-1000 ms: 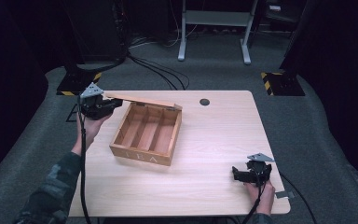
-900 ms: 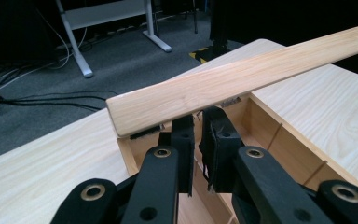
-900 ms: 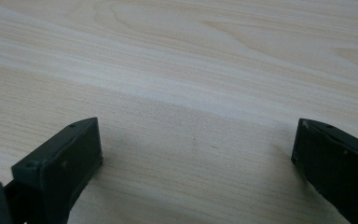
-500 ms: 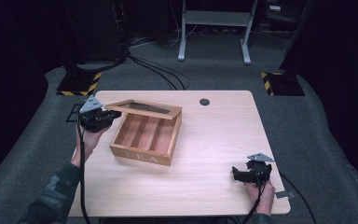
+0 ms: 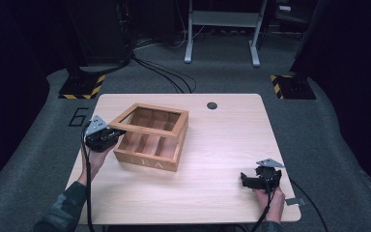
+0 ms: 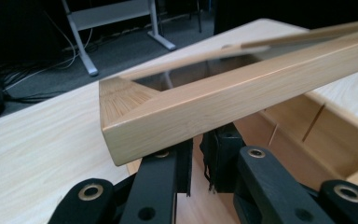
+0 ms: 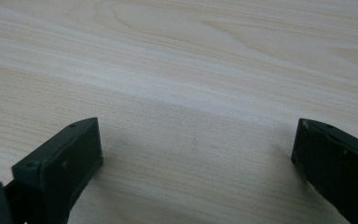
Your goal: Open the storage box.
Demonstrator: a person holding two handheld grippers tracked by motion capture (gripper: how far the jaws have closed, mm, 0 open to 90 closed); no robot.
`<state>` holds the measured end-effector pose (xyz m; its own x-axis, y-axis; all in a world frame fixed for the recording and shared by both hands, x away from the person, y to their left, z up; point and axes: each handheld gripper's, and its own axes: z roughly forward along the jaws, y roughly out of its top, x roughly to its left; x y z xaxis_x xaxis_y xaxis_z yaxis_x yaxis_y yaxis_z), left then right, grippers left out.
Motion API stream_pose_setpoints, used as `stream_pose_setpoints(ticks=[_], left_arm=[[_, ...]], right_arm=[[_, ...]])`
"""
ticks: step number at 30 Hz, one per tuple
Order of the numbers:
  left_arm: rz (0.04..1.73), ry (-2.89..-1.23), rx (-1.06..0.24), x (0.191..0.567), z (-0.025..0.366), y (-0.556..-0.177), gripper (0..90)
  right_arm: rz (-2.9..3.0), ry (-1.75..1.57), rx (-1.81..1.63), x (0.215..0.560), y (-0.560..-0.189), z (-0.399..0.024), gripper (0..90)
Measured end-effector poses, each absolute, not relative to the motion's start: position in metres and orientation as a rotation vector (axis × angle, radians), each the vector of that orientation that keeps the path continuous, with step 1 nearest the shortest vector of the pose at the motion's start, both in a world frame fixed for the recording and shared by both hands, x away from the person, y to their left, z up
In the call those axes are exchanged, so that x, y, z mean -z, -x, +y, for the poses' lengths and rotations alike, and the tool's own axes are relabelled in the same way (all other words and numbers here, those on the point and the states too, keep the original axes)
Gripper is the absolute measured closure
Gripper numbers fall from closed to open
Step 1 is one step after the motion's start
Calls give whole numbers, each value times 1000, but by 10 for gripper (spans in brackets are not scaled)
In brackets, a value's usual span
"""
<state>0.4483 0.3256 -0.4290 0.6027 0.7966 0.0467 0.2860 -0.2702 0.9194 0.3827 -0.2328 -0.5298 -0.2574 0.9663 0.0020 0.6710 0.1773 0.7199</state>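
Observation:
A wooden tea box with inner dividers stands left of the table's middle. Its window-framed lid hangs tilted, partly lowered over the box. My left gripper is at the lid's near left corner. In the left gripper view the lid frame lies across the top of the jaws, which stand nearly together under it; the left gripper has nothing visible between its fingers and its tips are hidden. My right gripper rests open on the bare table near the front right, its fingers wide apart.
A small black round grommet sits in the table near its far edge. Beyond the table are floor cables, a metal stand and yellow-black striped bases.
The lid has swung from lying back behind the box to hanging over it, and my left gripper has come toward the near side with it. The right gripper has not moved.

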Motion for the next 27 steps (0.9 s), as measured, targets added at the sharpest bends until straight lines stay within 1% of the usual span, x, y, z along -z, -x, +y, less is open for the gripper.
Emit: stream_pose_setpoints(ticks=[12,19,20,27], left_arm=[[917,-1865,-609,468,326,-437,815],[948,-1846,-564,485,327,-433,812],[953,-1841,-548,485,328,-433,814],[957,-1846,-542,481,330,-427,808]], right_arm=[[1999,-1537,-852,530,-383,-233,11],[1998,-1538,-853,530,-383,-233,12],[1999,-1537,-852,530,-383,-233,12],[1999,-1537,-852,530,-383,-233,12]])
